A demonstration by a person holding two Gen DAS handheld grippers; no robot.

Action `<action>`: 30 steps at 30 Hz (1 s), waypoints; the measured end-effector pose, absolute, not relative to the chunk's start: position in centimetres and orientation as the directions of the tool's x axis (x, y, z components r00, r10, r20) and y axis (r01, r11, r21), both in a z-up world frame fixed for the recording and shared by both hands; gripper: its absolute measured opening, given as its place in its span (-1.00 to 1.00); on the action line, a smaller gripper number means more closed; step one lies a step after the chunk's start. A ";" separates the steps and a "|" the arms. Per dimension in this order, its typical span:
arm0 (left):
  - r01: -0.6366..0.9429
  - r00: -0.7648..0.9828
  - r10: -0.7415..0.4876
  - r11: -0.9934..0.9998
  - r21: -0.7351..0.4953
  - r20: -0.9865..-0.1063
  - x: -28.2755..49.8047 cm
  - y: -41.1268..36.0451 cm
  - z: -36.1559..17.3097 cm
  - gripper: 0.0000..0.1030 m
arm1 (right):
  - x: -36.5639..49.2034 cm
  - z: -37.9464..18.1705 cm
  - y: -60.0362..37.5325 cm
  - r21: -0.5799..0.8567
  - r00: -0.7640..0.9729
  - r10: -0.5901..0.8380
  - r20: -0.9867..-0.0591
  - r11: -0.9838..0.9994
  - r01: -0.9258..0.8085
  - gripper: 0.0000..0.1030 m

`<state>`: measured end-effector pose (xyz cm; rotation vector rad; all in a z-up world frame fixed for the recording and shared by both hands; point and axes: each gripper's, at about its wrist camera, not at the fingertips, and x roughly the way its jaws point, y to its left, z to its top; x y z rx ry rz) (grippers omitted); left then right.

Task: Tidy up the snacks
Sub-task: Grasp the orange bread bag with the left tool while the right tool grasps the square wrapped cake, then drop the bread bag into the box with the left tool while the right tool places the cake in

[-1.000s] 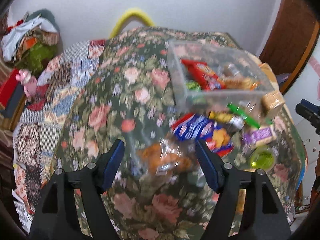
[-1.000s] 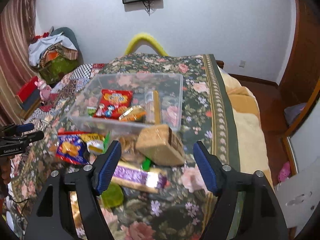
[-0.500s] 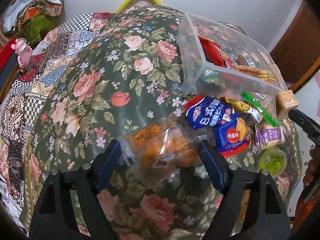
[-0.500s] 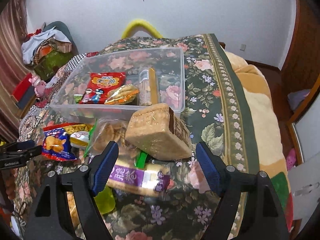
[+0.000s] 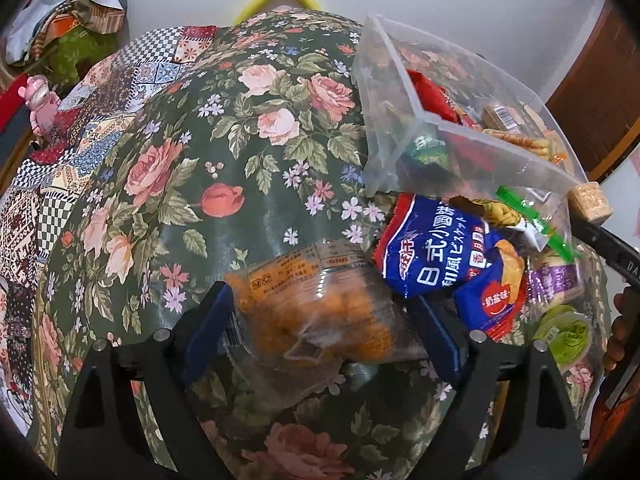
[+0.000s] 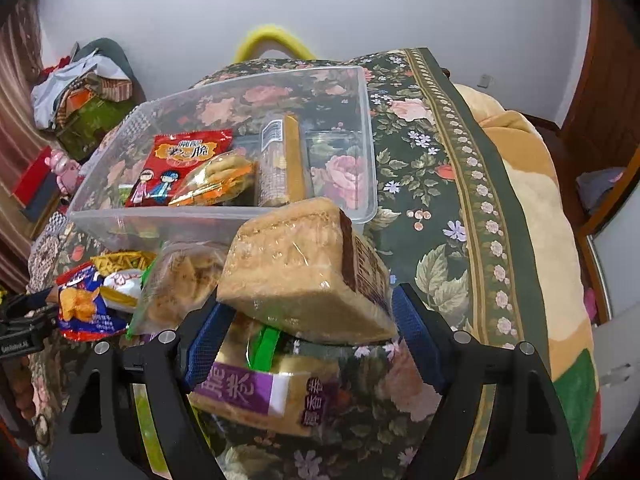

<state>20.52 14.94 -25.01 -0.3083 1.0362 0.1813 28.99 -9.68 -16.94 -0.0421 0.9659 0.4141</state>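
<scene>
Both grippers have been advanced: the left gripper is spread around the orange snack bag, the right gripper spread around the wrapped cake block, just short of the clear bin; grasps are judged imminent.

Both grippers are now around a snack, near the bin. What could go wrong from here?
1. The left gripper straddles a clear bag of orange snacks; the loose film could slip or the snacks get crushed when the fingers close.
2. The right gripper straddles a wrapped beige block that lies tilted on a purple pack; lifting may drag that pack.
3. The clear bin is light and may shift if bumped.
</scene>
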 end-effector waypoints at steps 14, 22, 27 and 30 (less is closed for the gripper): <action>-0.300 0.547 0.010 0.936 -0.186 -0.837 17.8 15.7 -24.3 0.07 | 28.3 -15.4 -11.3 0.175 0.530 0.337 -0.778 0.927 -0.332 0.02; -0.306 0.581 0.043 0.937 -0.169 -0.813 16.1 16.0 -21.9 0.01 | 27.4 -13.7 -11.9 0.175 0.551 0.346 -0.759 0.924 -0.339 0.02; -0.308 0.621 0.060 0.935 -0.173 -0.781 15.6 16.4 -19.3 0.01 | 26.8 -11.9 -12.3 0.173 0.580 0.358 -0.732 0.920 -0.350 0.02; -0.294 0.649 0.061 0.939 -0.176 -0.758 15.9 16.1 -17.5 0.01 | 26.6 -10.6 -12.4 0.172 0.602 0.367 -0.709 0.918 -0.358 0.02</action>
